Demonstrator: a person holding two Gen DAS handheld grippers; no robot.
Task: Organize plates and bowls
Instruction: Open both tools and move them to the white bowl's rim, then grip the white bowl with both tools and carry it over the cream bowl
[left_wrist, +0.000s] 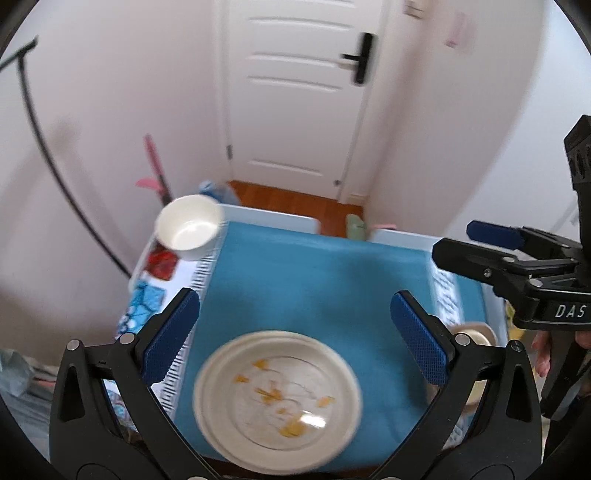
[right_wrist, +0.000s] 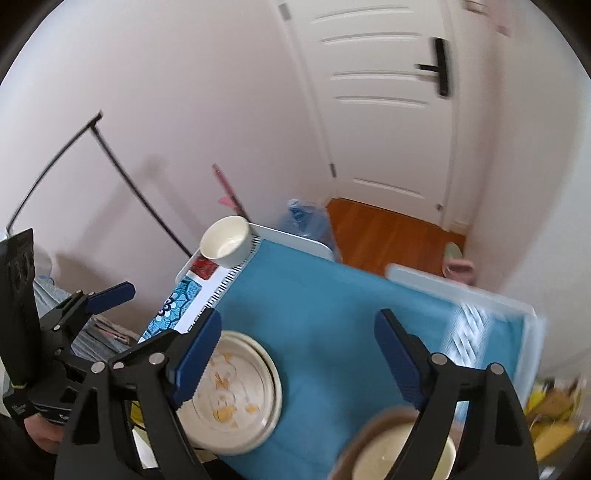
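Observation:
A white plate (left_wrist: 277, 397) with orange food scraps lies on the blue mat (left_wrist: 314, 280) near the front edge; it also shows in the right wrist view (right_wrist: 236, 395). My left gripper (left_wrist: 295, 332) is open and empty above the plate. A white bowl (left_wrist: 190, 227) stands at the table's far left corner, also in the right wrist view (right_wrist: 227, 242). My right gripper (right_wrist: 299, 358) is open and empty, to the right of the plate; it shows in the left wrist view (left_wrist: 480, 251). A beige bowl with a brown rim (right_wrist: 391, 450) sits under its right finger.
A patterned tablecloth (right_wrist: 184, 299) covers the table's left side under the mat. A white door (left_wrist: 295, 92), wooden floor (right_wrist: 388, 236), a blue water bottle (right_wrist: 306, 221) and a pink-handled tool (left_wrist: 155, 166) lie beyond the table. Yellow items (right_wrist: 554, 406) sit at right.

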